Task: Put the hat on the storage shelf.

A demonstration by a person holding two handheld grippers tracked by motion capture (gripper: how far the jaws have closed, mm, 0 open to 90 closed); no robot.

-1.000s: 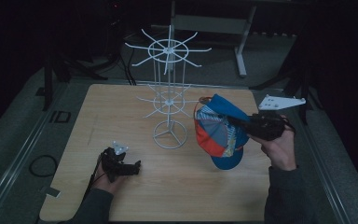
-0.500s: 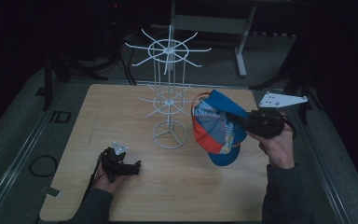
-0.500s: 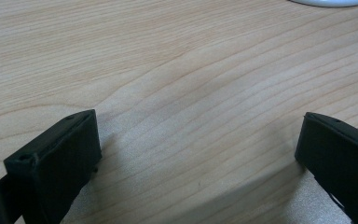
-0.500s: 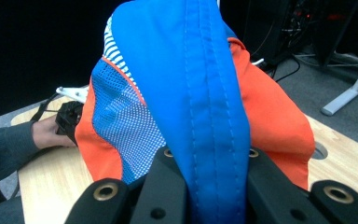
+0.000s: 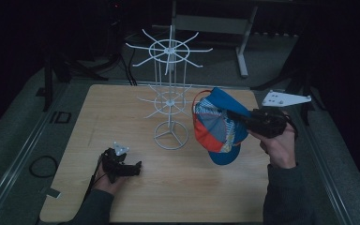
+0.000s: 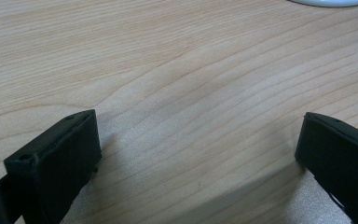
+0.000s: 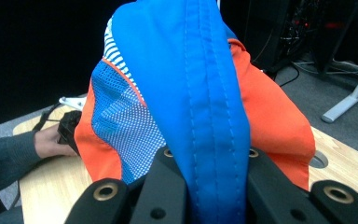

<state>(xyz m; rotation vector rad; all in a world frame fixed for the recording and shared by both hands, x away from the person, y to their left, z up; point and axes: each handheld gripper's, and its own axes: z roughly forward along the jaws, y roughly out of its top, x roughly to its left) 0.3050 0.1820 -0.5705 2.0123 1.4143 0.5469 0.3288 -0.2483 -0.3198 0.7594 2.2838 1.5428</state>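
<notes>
The right tool (image 5: 243, 119), pinching the blue and orange cap (image 5: 218, 124), has moved it closer to the white rack (image 5: 169, 93), while the left tool (image 5: 129, 168) still rests wide open on the desk (image 5: 215, 187).

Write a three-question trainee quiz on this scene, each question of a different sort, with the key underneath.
1. True or false: the cap hangs on the white wire rack.
2. Multiple choice: the left gripper is A) shut on the cap, B) open and low over the table, C) hooked on the rack.
3. Fill in: the right gripper is clamped on the cap's ____-coloured fabric.

Key
1. False; the right gripper holds it in the air beside the rack.
2. B.
3. Blue, as the right gripper view shows.
</notes>
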